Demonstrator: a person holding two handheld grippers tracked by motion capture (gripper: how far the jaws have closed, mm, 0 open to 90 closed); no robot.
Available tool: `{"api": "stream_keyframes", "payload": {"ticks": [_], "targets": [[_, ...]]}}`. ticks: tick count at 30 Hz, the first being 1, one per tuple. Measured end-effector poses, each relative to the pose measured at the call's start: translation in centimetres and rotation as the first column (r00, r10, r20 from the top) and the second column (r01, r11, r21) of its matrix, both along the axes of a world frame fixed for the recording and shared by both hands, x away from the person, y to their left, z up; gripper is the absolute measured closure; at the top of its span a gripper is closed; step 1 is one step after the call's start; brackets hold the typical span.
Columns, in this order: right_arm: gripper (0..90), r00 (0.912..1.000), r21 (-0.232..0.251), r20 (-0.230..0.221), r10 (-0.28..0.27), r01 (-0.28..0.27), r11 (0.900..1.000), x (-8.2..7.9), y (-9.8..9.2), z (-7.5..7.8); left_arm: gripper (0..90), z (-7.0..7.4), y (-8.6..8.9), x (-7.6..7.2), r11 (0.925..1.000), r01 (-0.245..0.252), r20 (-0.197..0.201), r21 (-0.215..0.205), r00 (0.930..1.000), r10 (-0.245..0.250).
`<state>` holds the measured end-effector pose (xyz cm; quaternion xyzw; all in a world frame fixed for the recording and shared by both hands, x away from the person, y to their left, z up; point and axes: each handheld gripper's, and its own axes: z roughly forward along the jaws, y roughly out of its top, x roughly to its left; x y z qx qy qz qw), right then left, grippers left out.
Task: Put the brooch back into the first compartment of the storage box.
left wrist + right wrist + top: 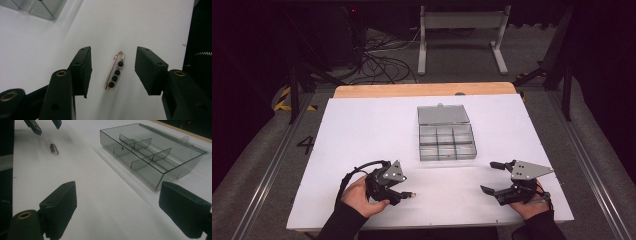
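High view: clear plastic divided box (pixel 446 142), lid open, mid white worktop (pixel 362 130); both hands low near front edge.
Left claw view: left claw (pixel 113 71) wide open, empty, straddling gold pin (pixel 114 70) with black beads.
Right claw view: right claw (pixel 125 207) wide open, empty, box ahead.

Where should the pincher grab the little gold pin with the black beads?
Best across the middle of the beaded pin, one jaw on each long side. It lies flat on the white table, lengthwise between the open left gripper, so closing straight down from above should catch its thin width. The ends are narrower and might slip.
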<state>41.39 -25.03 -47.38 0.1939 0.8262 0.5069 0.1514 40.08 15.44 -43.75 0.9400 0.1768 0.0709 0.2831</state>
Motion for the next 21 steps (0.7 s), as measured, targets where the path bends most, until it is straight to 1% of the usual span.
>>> {"api": "stream_keyframes", "payload": {"ticks": [1, 3, 4, 6, 7, 9, 12, 13, 14, 16, 19, 21], "targets": [[14.9, 1.0000, 0.000, 0.000, 0.000, 0.000, 1.000, 0.0, 0.0, 0.0, 48.3, -0.1, -0.1, 0.1, 1.0000, 0.006, -0.002, 0.007, 1.0000, -0.006], [14.9, 1.0000, 0.000, 0.000, 0.001, -0.001, 1.000, 0.0, 0.0, 0.0, 48.8, -0.2, -0.2, 0.1, 0.9997, -0.001, -0.019, 0.024, 0.9998, 0.001], [14.9, 1.0000, 0.000, 0.000, 0.001, -0.001, 1.000, 0.0, 0.0, 0.0, 49.1, -0.3, -0.2, 0.2, 0.9996, 0.008, -0.022, 0.029, 0.9997, -0.007], [15.0, 1.0000, 0.001, -0.001, 0.002, -0.002, 1.000, 0.0, 0.0, 0.0, 49.4, -0.4, -0.4, 0.2, 0.9990, 0.006, -0.033, 0.044, 0.9995, -0.005], [15.0, 1.0000, -0.001, 0.000, 0.003, -0.003, 1.000, 0.0, 0.0, 0.0, 49.4, -0.5, -0.5, 0.3, 0.9988, 0.016, -0.033, 0.047, 0.9993, -0.014], [14.9, 1.0000, -0.001, 0.000, 0.003, -0.003, 1.000, 0.0, 0.0, 0.0, 49.5, -0.6, -0.6, 0.4, 0.9978, 0.020, -0.045, 0.063, 0.9988, -0.017], [15.0, 1.0000, 0.002, -0.003, 0.004, -0.004, 1.000, 0.0, 0.0, 0.0, 50.5, -0.8, -0.9, 0.5, 0.9960, 0.030, -0.052, 0.085, 0.9983, -0.025], [15.0, 1.0000, 0.002, -0.003, 0.004, -0.004, 1.000, 0.0, 0.0, 0.0, 50.5, -0.8, -1.0, 0.5, 0.9945, 0.029, -0.057, 0.100, 0.9981, -0.024], [15.0, 1.0000, 0.001, -0.002, 0.004, -0.004, 1.000, 0.0, 0.0, 0.0, 50.8, -0.9, -1.1, 0.5, 0.9940, 0.036, -0.058, 0.103, 0.9979, -0.030], [15.0, 1.0000, 0.000, -0.001, 0.004, -0.004, 1.000, 0.0, 0.0, 0.0, 51.5, -1.0, -1.2, 0.6, 0.9918, 0.041, -0.063, 0.121, 0.9975, -0.033], [15.0, 1.0000, 0.000, -0.002, 0.005, -0.005, 1.000, 0.0, 0.0, 0.0, 52.5, -1.1, -1.4, 0.6, 0.9900, 0.039, -0.067, 0.136, 0.9973, -0.030], [15.0, 1.0000, 0.001, -0.003, 0.005, -0.005, 1.000, 0.0, 0.0, 0.0, 52.6, -1.2, -1.5, 0.7, 0.9890, 0.046, -0.066, 0.141, 0.9971, -0.037]]}}
